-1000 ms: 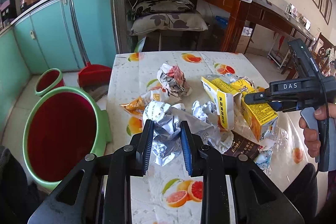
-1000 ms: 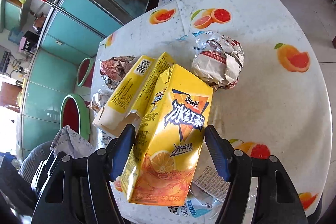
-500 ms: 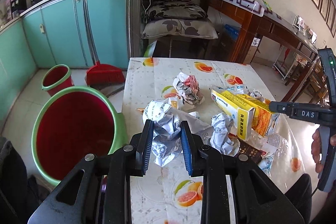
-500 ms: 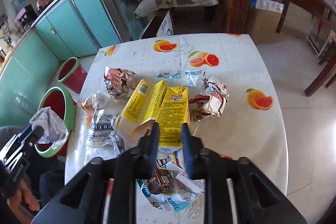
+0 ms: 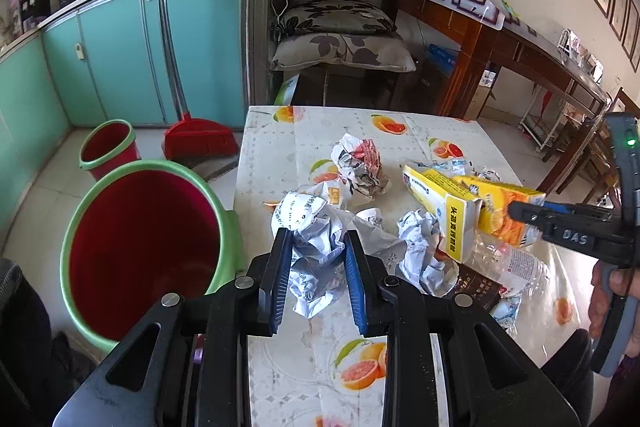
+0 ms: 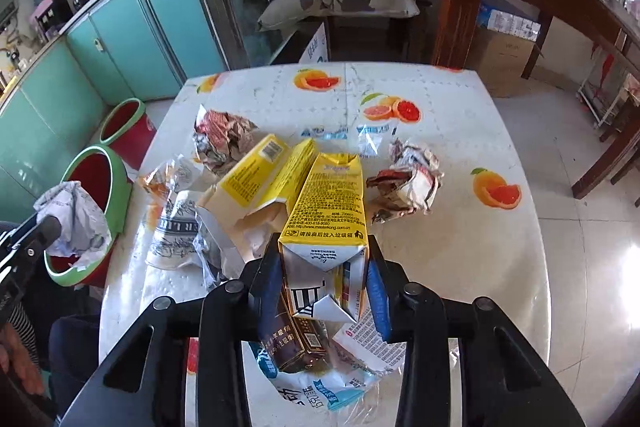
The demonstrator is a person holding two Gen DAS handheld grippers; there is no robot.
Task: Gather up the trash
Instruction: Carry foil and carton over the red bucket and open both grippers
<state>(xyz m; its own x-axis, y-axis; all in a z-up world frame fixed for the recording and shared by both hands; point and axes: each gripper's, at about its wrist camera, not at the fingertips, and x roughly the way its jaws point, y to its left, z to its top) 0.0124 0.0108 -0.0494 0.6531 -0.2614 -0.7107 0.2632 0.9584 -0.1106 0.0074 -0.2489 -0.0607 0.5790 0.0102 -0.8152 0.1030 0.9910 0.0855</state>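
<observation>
Left gripper (image 5: pixel 316 263) has its fingers pinching a crumpled white paper (image 5: pixel 314 247), held above the table (image 5: pixel 272 147) edge beside the red bin (image 5: pixel 140 247). Right gripper (image 6: pixel 324 275) fingers are closing on the yellow drink carton (image 6: pixel 332 199), apparently touching it, amid the table's litter.
</observation>
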